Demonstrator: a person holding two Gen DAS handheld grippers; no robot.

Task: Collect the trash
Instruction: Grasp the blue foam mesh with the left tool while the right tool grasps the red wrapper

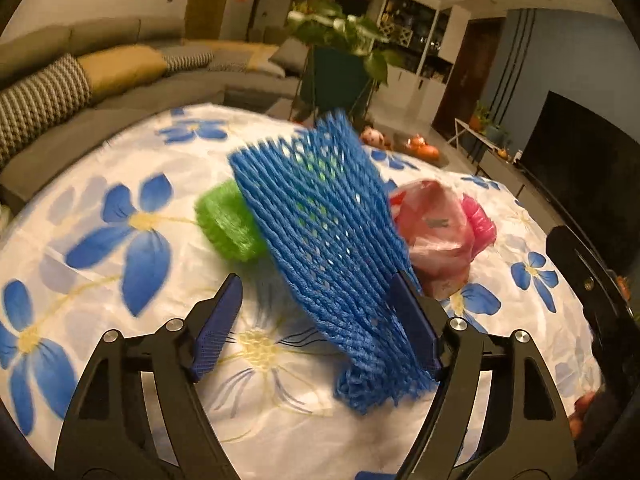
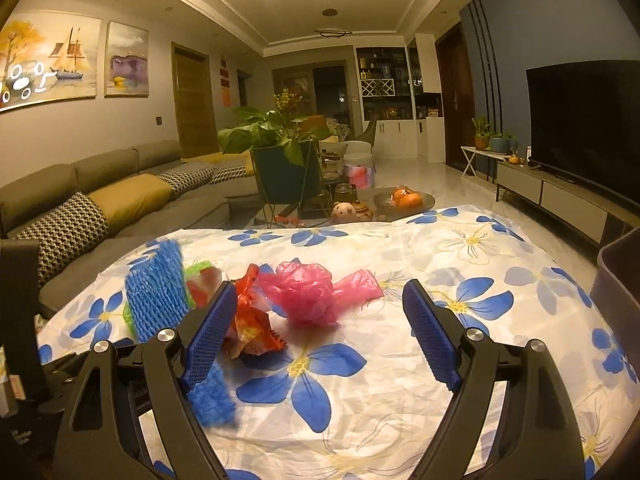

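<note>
Left tool (image 1: 316,294), spread wide, has blue foam netting (image 1: 332,240) leaning against one finger; right tool (image 2: 320,300) gapes empty above the floral tabletop (image 2: 400,380).

Blue foam net (image 1: 332,248) leans tilted — green net (image 1: 224,224) behind, crumpled pink bag (image 2: 308,292) and red wrapper (image 2: 252,320) beside.

A blue foam net (image 1: 332,248) stands tilted between the spread fingers of the left claw (image 1: 320,300), leaning against its right finger and blocking the way forward. Behind the net lie a green foam net (image 1: 224,220) to its left and a pink plastic bag (image 1: 440,232) to its right, leaving little room there. Left of the net, the flowered cloth (image 1: 120,280) on the bench lies open. Right of the bag, a dark bin wall (image 2: 616,280) stands at the bench's right edge.
</note>
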